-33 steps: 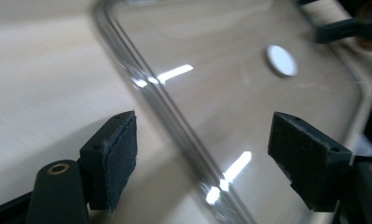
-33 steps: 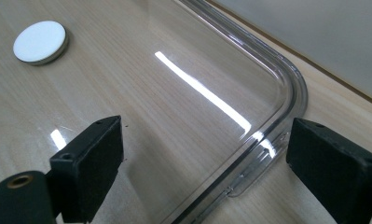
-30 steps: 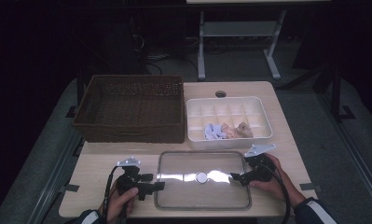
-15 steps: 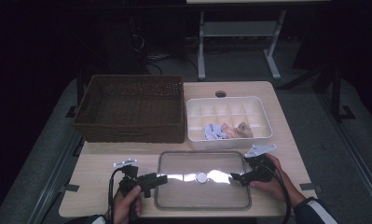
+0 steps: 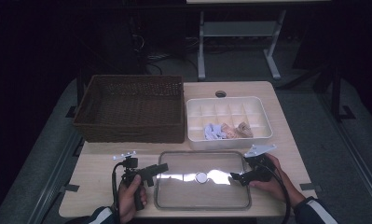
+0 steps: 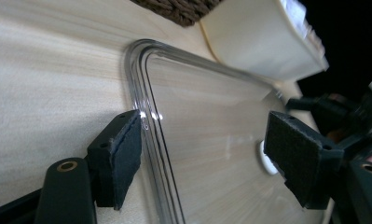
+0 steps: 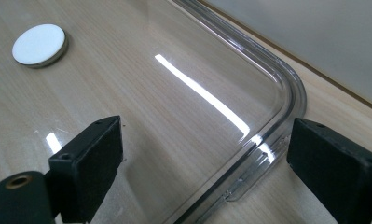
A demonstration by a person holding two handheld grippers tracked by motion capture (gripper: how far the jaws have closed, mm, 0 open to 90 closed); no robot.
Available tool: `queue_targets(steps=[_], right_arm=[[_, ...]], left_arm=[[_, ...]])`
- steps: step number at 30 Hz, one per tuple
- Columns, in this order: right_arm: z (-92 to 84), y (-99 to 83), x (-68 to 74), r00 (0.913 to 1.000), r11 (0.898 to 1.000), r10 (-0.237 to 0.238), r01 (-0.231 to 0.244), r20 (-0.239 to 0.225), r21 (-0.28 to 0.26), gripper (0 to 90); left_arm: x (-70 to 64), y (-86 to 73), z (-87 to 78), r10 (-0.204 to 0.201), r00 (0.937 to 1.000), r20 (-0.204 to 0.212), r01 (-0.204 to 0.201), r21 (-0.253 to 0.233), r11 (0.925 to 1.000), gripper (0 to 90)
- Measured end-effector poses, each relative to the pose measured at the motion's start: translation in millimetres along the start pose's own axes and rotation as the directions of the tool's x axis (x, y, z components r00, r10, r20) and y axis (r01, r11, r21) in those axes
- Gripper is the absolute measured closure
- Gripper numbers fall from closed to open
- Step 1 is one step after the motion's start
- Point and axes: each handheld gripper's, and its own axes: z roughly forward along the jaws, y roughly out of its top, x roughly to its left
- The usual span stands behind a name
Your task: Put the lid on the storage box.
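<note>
Clear plastic lid: a flat, rectangular, see-through lid with rounded corners and a raised rim point(image 5: 203, 199) lies on the near middle of the table, just in front of the white tray; a white round knob point(image 5: 201, 177) sits at its centre.
Left gripper: the black two-jaw gripper in the person's left hand point(image 5: 158, 168) is at the lid's left edge, pointing right across it. In the left gripper view point(image 6: 204, 156) its jaws stand apart, one pad outside the rim and one over the lid's inner face, with the rim point(image 6: 148, 121) running between them; the near pad is just beside the rim, and I cannot tell whether it touches. Nothing is clamped; the jaws have just been closing a little.
Right gripper: the black two-jaw gripper in the right hand point(image 5: 234, 178) is at the lid's right side, pointing left. In the right gripper view point(image 7: 204, 158) its jaws are spread wide, straddling a rounded corner of the rim point(image 7: 293, 100) without pressing on it.
Table: light wooden tabletop point(image 5: 99, 161), bare around the lid.
Basket: a dark brown woven rectangular basket point(image 5: 130, 108) stands at the far left, well apart from the lid.
Tray: a white plastic tray with divided compartments point(image 5: 228, 116) stands to the right of the basket, holding small crumpled pieces of cloth point(image 5: 226, 131) along its near row.
</note>
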Motion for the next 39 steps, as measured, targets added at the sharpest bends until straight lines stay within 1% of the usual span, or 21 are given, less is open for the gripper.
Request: queue_targets(steps=[4,7,10,11,13,14,15,16,17,18,20,22,26,27,31,33,35,36,37,38,39], right_arm=[[0.2,-0.2,-0.4,1.0000,1.000,0.000,0.000,0.000,-0.004,9.5],[0.6,-0.5,-1.3,1.0000,1.000,0.000,0.000,0.000,-0.013,9.3],[0.6,-0.5,-1.2,1.0000,1.000,0.003,-0.003,0.000,-0.013,9.3],[0.4,-1.1,-2.1,1.0000,1.000,0.003,-0.003,-0.006,-0.017,9.3],[-0.2,-1.3,-2.3,0.9999,1.000,0.014,-0.014,-0.009,-0.014,9.3],[-0.1,-1.5,-2.7,0.9999,1.000,0.012,-0.012,-0.009,-0.017,9.3],[-0.2,-1.6,-2.9,0.9999,1.000,0.012,-0.012,-0.010,-0.017,9.3],[-0.2,-1.6,-2.9,0.9999,1.000,0.012,-0.012,-0.010,-0.017,9.3],[-0.9,-1.4,-3.3,0.9996,1.000,0.023,-0.023,-0.015,-0.014,9.3],[-0.8,-1.7,-4.4,0.9996,1.000,0.022,-0.023,-0.016,-0.021,9.3],[-1.4,-2.6,-5.5,0.9995,0.999,0.027,-0.028,-0.015,-0.025,9.1],[-1.7,-3.7,-7.3,0.9996,0.999,0.026,-0.026,-0.014,-0.035,9.1],[-2.8,-5.4,-10.1,0.9994,0.999,0.032,-0.032,-0.010,-0.041,9.0],[-3.5,-5.7,-10.9,0.9993,0.999,0.036,-0.036,-0.007,-0.039,8.9],[-5.2,-8.4,-16.3,0.9984,0.997,0.054,-0.055,-0.015,-0.058,8.8],[-5.3,-8.8,-17.1,0.9982,0.996,0.058,-0.059,-0.013,-0.061,8.8],[-5.1,-9.0,-17.4,0.9982,0.996,0.059,-0.060,-0.010,-0.064,8.8],[-5.1,-9.0,-17.3,0.9982,0.996,0.060,-0.060,-0.009,-0.064,8.8],[-5.1,-9.0,-17.6,0.9982,0.996,0.059,-0.059,-0.010,-0.066,8.8],[-5.1,-9.1,-18.2,0.9983,0.996,0.058,-0.059,-0.011,-0.068,8.8],[-5.4,-9.2,-18.7,0.9974,0.995,0.070,-0.071,-0.019,-0.070,8.8]], left_arm=[[8.8,1.7,-2.3,-0.098,0.9930,0.067,0.098,-0.002,0.9952,25.3],[12.9,2.5,-2.4,-0.140,0.9848,0.102,0.140,0.009,0.9901,25.2],[13.9,2.9,-2.3,-0.141,0.9824,0.122,0.138,0.036,0.9898,25.2],[13.5,1.4,-1.7,-0.138,0.9814,0.133,0.134,0.045,0.9900,26.1],[13.1,1.7,-1.7,-0.109,0.9845,0.137,0.102,0.063,0.9929,26.0],[13.1,1.7,-1.7,-0.109,0.9845,0.137,0.102,0.063,0.9929,25.9],[11.3,1.0,-1.8,-0.061,0.9895,0.131,0.052,0.070,0.9962,25.9],[11.3,1.0,-1.8,-0.061,0.9895,0.131,0.052,0.070,0.9962,27.2],[8.1,1.2,-2.3,0.006,0.9960,0.089,-0.014,0.083,0.9965,31.2],[7.1,1.2,-2.2,0.030,0.9969,0.072,-0.036,0.086,0.9956,36.9],[7.6,1.3,-1.5,0.026,0.9964,0.080,-0.033,0.087,0.9957,39.2],[7.3,2.0,-0.3,0.058,0.9960,0.068,-0.065,0.100,0.9929,44.5],[7.4,4.2,2.5,0.065,0.9957,0.066,-0.072,0.107,0.9916,50.6],[5.8,5.9,4.4,0.102,0.9934,0.054,-0.107,0.119,0.9871,54.1],[4.3,9.1,4.1,0.133,0.9884,0.073,-0.142,0.127,0.9817,62.3],[4.8,10.8,5.9,0.157,0.9847,0.075,-0.167,0.138,0.9763,63.0],[4.6,10.4,6.6,0.121,0.9893,0.081,-0.131,0.132,0.9825,61.5],[4.6,10.4,6.6,0.121,0.9893,0.081,-0.131,0.132,0.9825,59.6],[7.8,11.5,5.5,0.097,0.9878,0.122,-0.110,0.103,0.9886,58.7],[7.8,11.5,5.5,0.097,0.9878,0.122,-0.110,0.103,0.9886,58.3],[11.4,12.0,3.1,0.062,0.9793,0.193,-0.076,0.065,0.9950,57.8]])
